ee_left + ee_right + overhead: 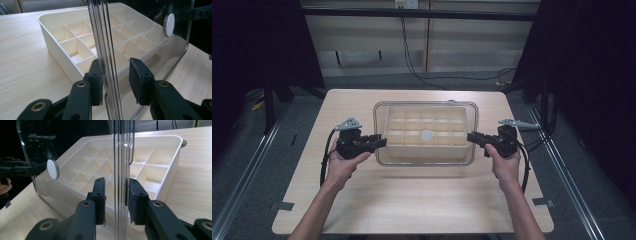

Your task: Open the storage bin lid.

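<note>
A clear, flat plastic lid with a white round knob (426, 134) hangs level just above the cream plastic tray of square compartments (75, 42), which sits mid-surface (412, 200). The left hand-held gripper (381, 142) is clamped on the lid's left edge; the right hand-held gripper (472, 137) is clamped on its right edge, jaws nearly closed.

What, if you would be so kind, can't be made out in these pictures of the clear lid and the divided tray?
- High view: whether the clear lid rests on the cream divided tray or is lifted; seen from above.
- Left gripper view: whether the left tool has both pads pressing on the lid's rim; the clear edge blurs the gap.
- Right gripper view: the tray's near corner, behind the right tool.
- Right gripper view: the white knob's fixing; too small.
</note>
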Demonstrator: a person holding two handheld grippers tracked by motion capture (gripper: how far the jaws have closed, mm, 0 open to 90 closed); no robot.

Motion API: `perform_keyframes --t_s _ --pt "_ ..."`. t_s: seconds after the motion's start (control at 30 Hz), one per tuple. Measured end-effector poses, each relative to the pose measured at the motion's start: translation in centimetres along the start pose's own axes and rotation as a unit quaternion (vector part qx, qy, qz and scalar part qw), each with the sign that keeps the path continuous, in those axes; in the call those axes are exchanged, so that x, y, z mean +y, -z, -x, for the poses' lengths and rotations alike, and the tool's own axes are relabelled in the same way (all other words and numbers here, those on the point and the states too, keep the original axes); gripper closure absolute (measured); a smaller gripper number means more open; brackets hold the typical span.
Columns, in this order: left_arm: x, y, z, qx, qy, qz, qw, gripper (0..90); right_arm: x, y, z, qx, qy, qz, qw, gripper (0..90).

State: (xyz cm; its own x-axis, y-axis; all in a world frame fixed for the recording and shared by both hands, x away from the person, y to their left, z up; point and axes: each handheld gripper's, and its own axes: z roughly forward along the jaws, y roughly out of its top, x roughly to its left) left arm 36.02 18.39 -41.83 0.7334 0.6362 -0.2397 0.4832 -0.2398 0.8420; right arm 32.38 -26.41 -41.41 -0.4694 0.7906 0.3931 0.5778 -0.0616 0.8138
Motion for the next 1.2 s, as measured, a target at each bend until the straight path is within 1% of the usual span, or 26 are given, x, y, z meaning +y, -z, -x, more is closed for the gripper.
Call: perform_keyframes --t_s 0.1,0.23,0.3,0.37,0.47,0.5,0.57,0.63,0.73,0.83,0.93,0.97,1.07,1.1,1.2 --pt "0.0 0.4 0.2 -0.005 0.0 0.002 1.0 65.6 -0.4 0.2 -0.1 0.003 -0.004 0.001 1.0 70.1" --pt "-0.1 0.5 0.3 -0.007 0.002 0.005 1.0 65.9 -0.4 0.4 -0.3 0.006 -0.003 0.002 1.0 70.1" --pt "-0.2 0.7 0.5 -0.005 0.001 0.006 1.0 66.1 -0.5 0.5 -0.4 0.005 -0.004 0.002 1.0 70.2" --pt "-0.4 0.9 0.7 -0.004 -0.004 -0.001 1.0 65.9 -0.6 0.8 -0.7 0.006 -0.003 -0.003 1.0 70.2" --pt "-0.5 0.9 0.7 -0.001 -0.002 -0.005 1.0 65.7 -0.8 0.9 -0.8 0.009 -0.005 -0.003 0.9999 70.3" --pt "-0.7 1.0 0.8 0.0 -0.004 -0.01 0.9999 65.6 -1.1 1.0 -1.0 0.009 -0.005 -0.009 0.9999 70.4" --pt "-0.8 1.1 0.9 0.002 -0.006 -0.012 0.9999 65.6 -1.2 1.0 -1.0 0.009 -0.005 -0.01 0.9999 70.4" --pt "-1.0 1.2 1.1 0.0 -0.005 -0.011 0.9999 65.6 -1.6 1.1 -1.1 0.008 -0.006 -0.014 0.9998 70.3" --pt "-1.1 1.4 1.4 -0.002 -0.005 -0.012 0.9999 65.5 -1.8 1.3 -1.2 0.01 -0.008 -0.017 0.9998 70.3" --pt "-1.3 1.8 1.7 0.002 -0.006 -0.01 0.9999 65.3 -1.9 1.6 -1.5 0.016 -0.007 -0.019 0.9997 70.6" --pt "-1.5 2.1 2.0 -0.003 -0.004 -0.008 1.0 65.2 -2.0 2.0 -1.8 0.016 -0.004 -0.019 0.9997 70.9" --pt "-1.8 2.1 2.3 0.004 -0.008 -0.006 0.9999 65.2 -2.2 2.2 -1.9 0.017 -0.003 -0.018 0.9997 71.0" --pt "-2.0 2.2 2.3 0.005 -0.007 -0.007 0.9999 65.2 -2.4 2.3 -2.0 0.018 -0.005 -0.018 0.9997 70.9" --pt "-2.2 2.2 2.4 0.001 -0.003 -0.011 0.9999 65.2 -2.6 2.4 -2.1 0.018 -0.007 -0.02 0.9996 71.0" --pt "-2.5 2.3 2.5 -0.002 -0.002 -0.013 0.9999 65.2 -2.9 2.5 -2.2 0.017 -0.007 -0.023 0.9995 71.0"
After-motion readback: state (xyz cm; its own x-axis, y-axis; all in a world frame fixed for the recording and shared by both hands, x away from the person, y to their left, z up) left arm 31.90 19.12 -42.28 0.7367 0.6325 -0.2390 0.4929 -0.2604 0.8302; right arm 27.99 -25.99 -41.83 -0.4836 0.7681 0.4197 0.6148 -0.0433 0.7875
